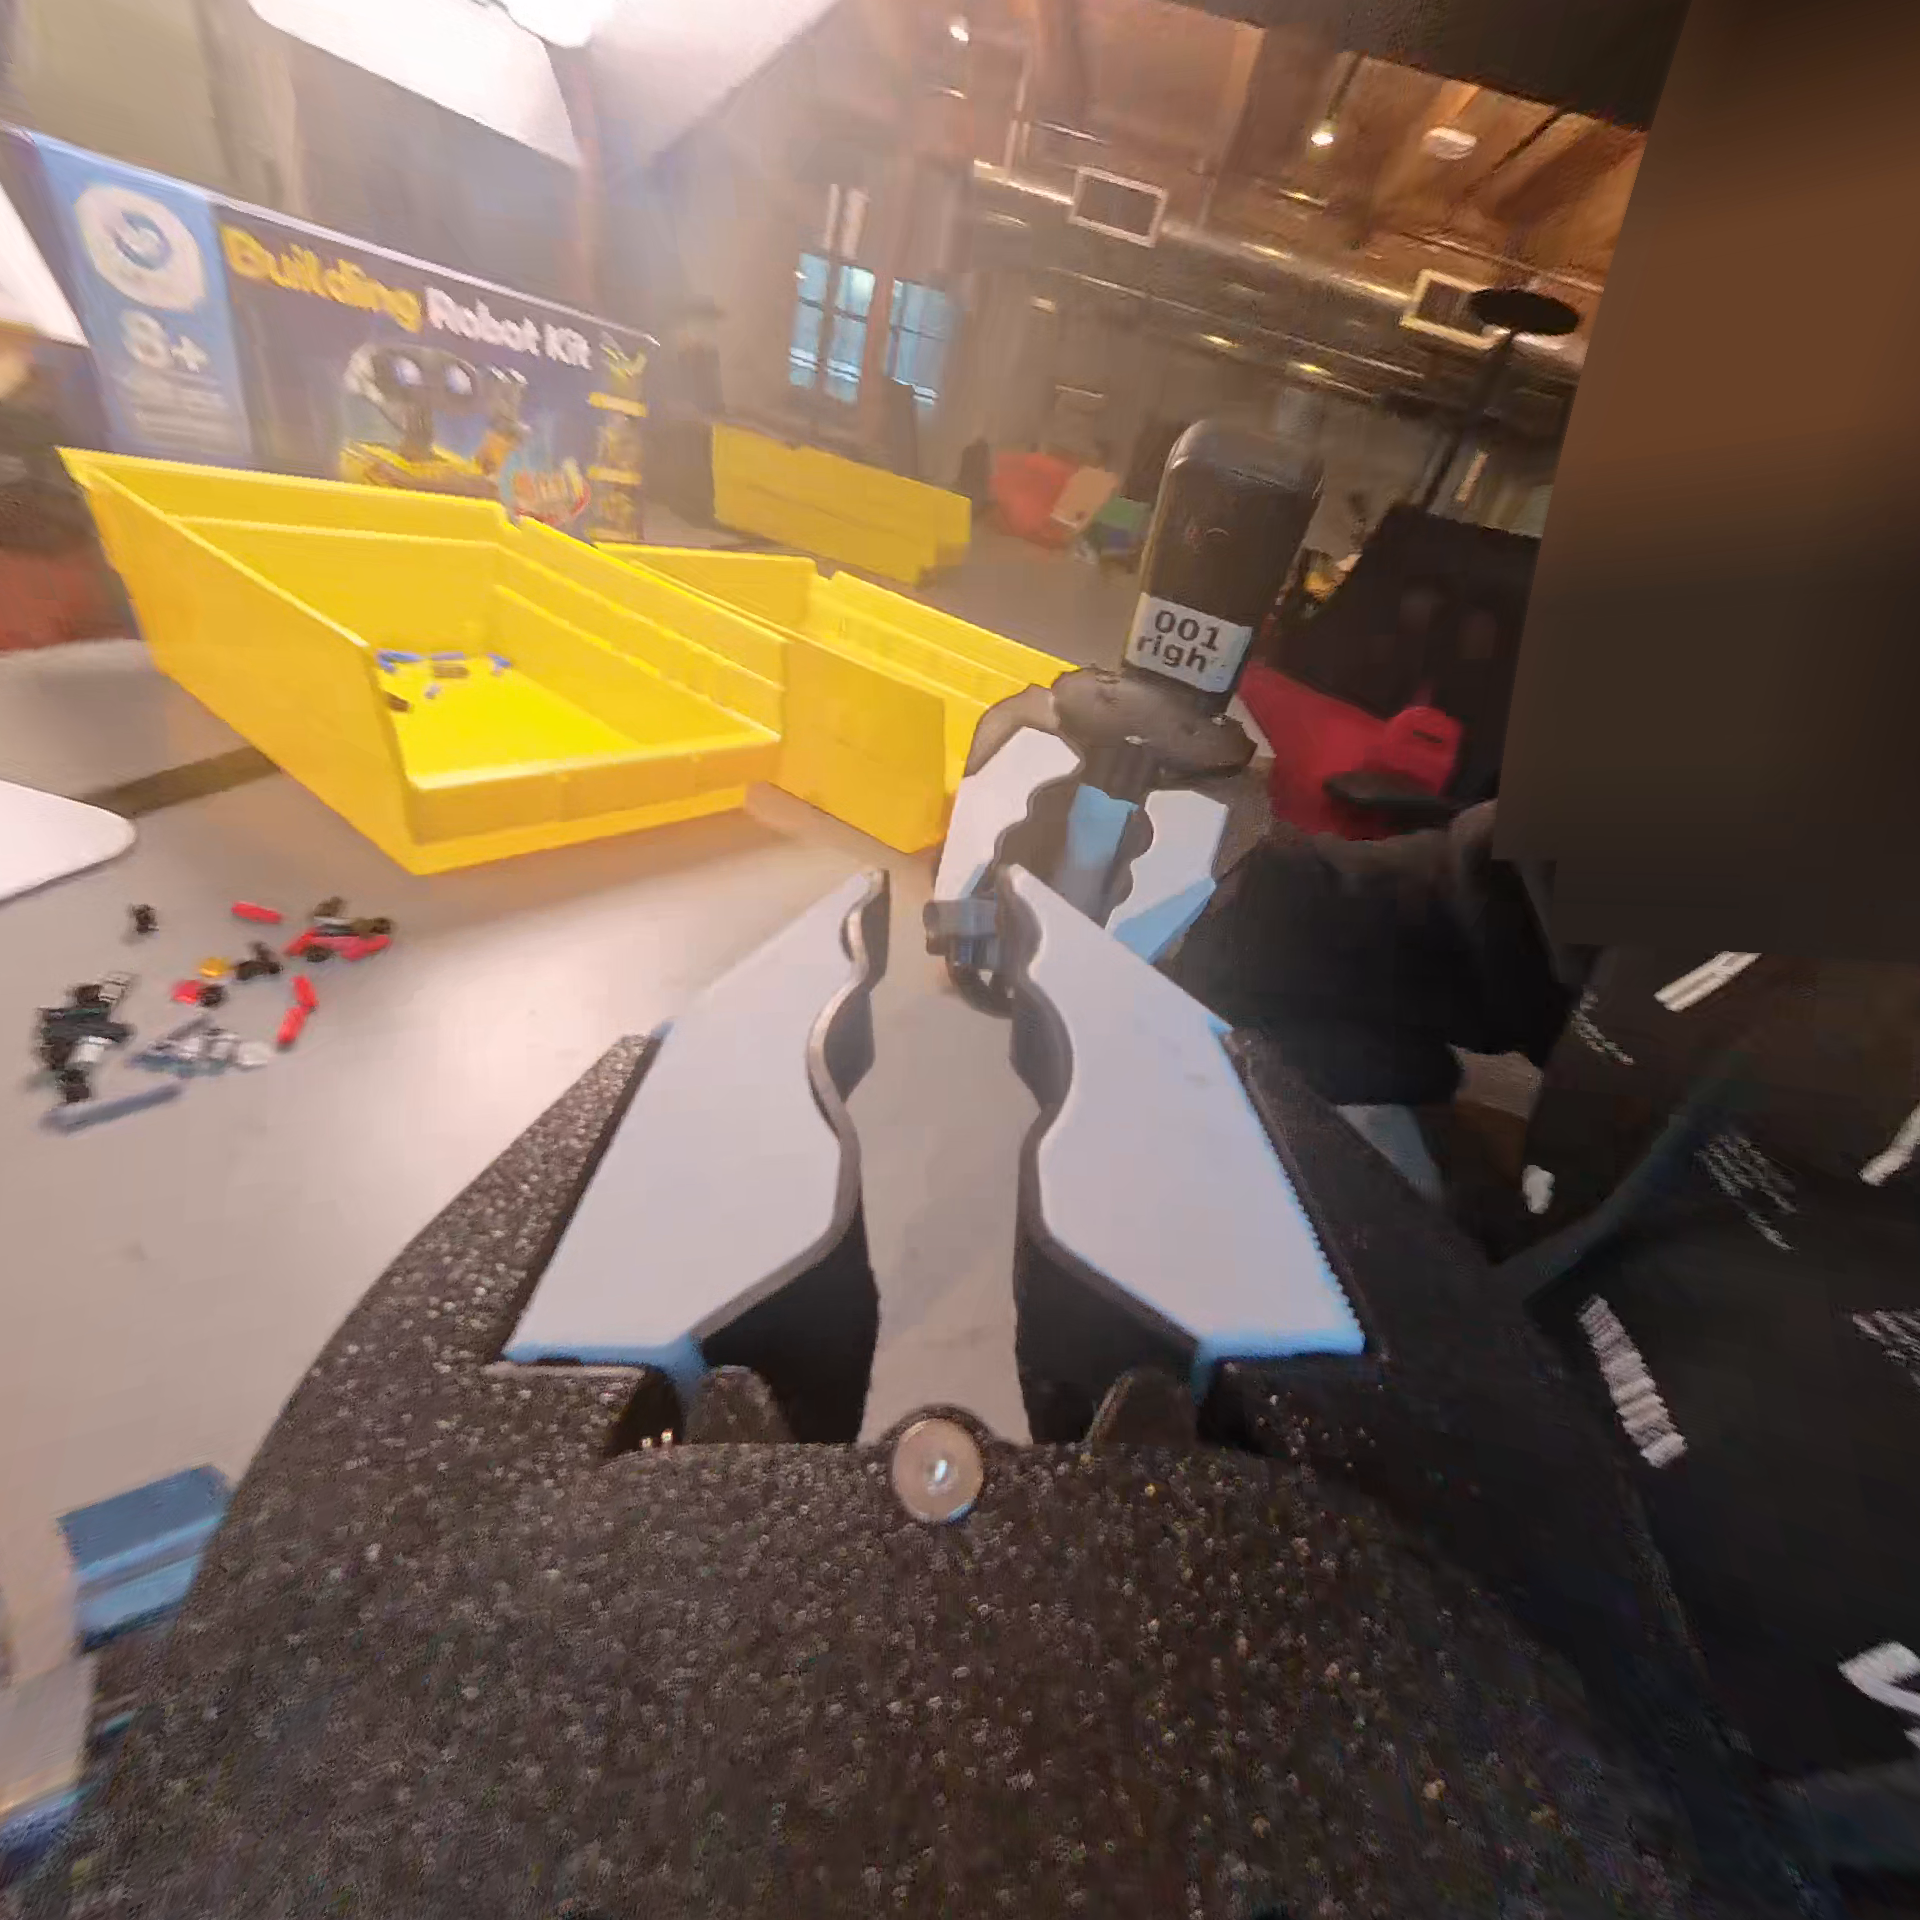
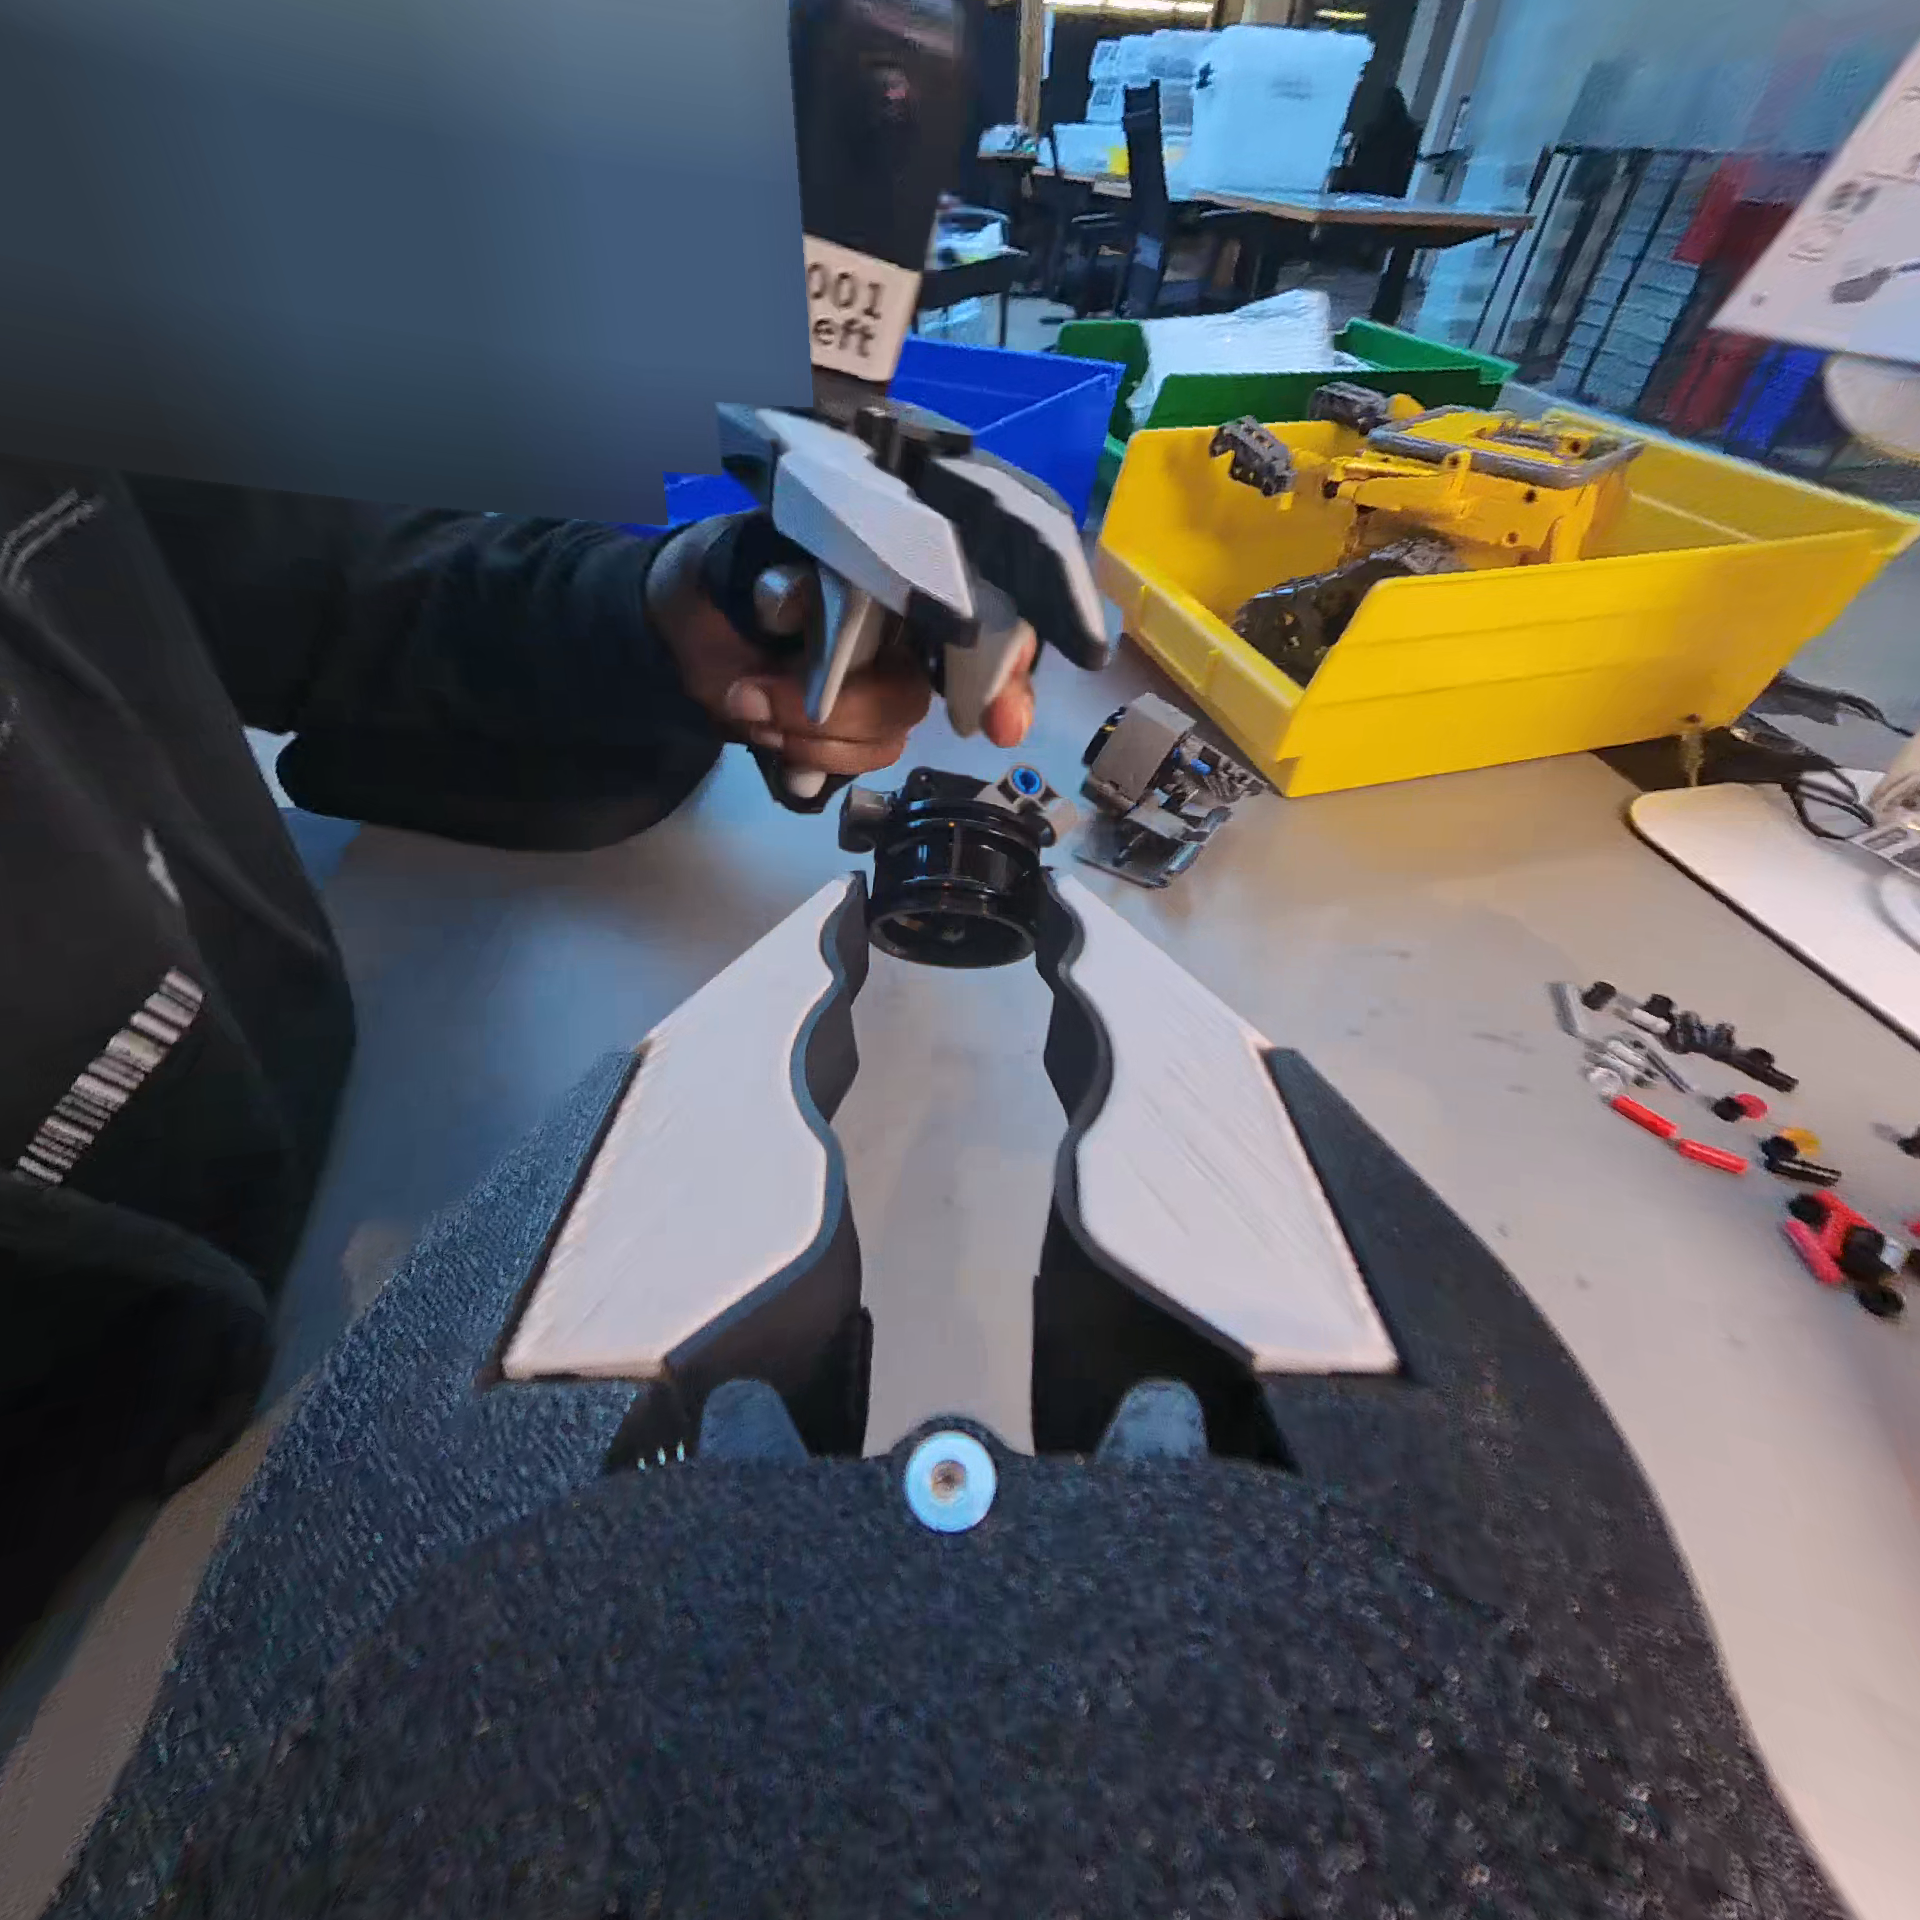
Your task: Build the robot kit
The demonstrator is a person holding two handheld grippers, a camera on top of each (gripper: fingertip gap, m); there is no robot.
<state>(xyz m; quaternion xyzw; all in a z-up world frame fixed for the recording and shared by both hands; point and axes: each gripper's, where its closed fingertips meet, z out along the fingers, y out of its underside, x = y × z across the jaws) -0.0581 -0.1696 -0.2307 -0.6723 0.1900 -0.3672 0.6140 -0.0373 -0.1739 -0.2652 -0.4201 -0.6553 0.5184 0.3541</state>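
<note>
The grey desk (image 2: 1351, 987) is carrying everything, and a big yellow bin (image 2: 1507, 665) is sitting toward its far right side with a yellow and black toy build lying inside it. The right gripper (image 2: 953, 899) is squeezing a black round part (image 2: 951, 883) between the very ends of its two fingers and holding it up over the middle of the desk, away from any edge I can see. The left gripper (image 1: 945, 883) is hanging just behind and above that part. Its fingers are standing a little apart and grasping nothing, and a hand (image 2: 790, 686) is wrapping around its handle. I think the round part is sitting in a risky spot, because only the finger ends are pinching its smooth curved sides. A small push from the left gripper could be enough to make it twist or pop out. If it is dropping, it could be rolling across the desk, because it is round. It might bump the small grey block build (image 2: 1153, 779) lying just behind it. It might also roll into the little red and black loose bits (image 2: 1704, 1081) near the right edge and scatter them.
</note>
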